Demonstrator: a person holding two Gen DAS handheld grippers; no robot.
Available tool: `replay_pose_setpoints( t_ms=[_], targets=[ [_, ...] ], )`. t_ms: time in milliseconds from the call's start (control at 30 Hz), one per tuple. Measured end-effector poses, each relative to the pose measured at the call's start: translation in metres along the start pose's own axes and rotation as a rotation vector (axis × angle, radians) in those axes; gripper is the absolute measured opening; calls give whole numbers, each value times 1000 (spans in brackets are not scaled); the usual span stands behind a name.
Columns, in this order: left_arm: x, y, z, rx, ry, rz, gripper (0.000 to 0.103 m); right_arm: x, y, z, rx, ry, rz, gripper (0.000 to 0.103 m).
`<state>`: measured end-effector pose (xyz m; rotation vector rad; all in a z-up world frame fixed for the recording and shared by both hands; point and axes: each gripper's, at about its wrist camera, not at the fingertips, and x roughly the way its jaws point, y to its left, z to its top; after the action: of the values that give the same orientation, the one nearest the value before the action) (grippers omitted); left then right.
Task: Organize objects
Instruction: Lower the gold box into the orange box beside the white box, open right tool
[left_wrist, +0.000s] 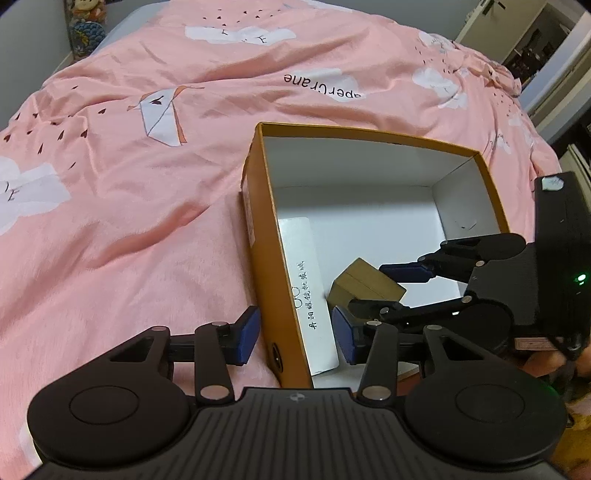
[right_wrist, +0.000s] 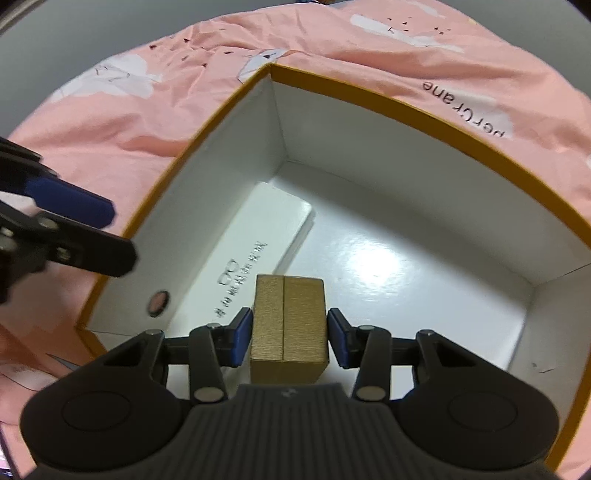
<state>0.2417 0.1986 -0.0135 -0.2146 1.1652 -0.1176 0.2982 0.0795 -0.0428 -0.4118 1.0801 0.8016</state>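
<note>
Placing step: right gripper (right_wrist: 290, 341) jaws gripped the small gold cardboard box (right_wrist: 288, 325) inside the open orange-rimmed box (right_wrist: 406, 107) on the bed; left gripper (left_wrist: 295, 338) jaws, open, straddled its near-left wall. Next: lower, then release.

We see a bed covered by a pink quilt (left_wrist: 155, 206), rumpled into soft folds, printed with white paper cranes (left_wrist: 162, 116), white clouds, scatters of small dark hearts, and lettering that reads upside down from here. At the far left corner a colourful doll (left_wrist: 86, 26) stands against a grey wall (left_wrist: 29, 48). Beyond the bed's far right edge we make out a dim doorway (left_wrist: 535, 40) with pale furniture beside it.
</note>
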Motion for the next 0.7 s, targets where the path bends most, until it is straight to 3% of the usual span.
replay_pose_setpoints(
  t_ms=[200, 500, 700],
  targets=[
    [3, 5, 7, -15, -12, -24, 53, -6, 3, -1, -110, -13, 5, 46],
    [7, 14, 24, -46, -39, -62, 53, -27, 31, -3, -647, -246, -155, 46],
    [14, 23, 33, -71, -39, -72, 47, -11, 33, -1, -870, -341, -238, 46]
  ],
)
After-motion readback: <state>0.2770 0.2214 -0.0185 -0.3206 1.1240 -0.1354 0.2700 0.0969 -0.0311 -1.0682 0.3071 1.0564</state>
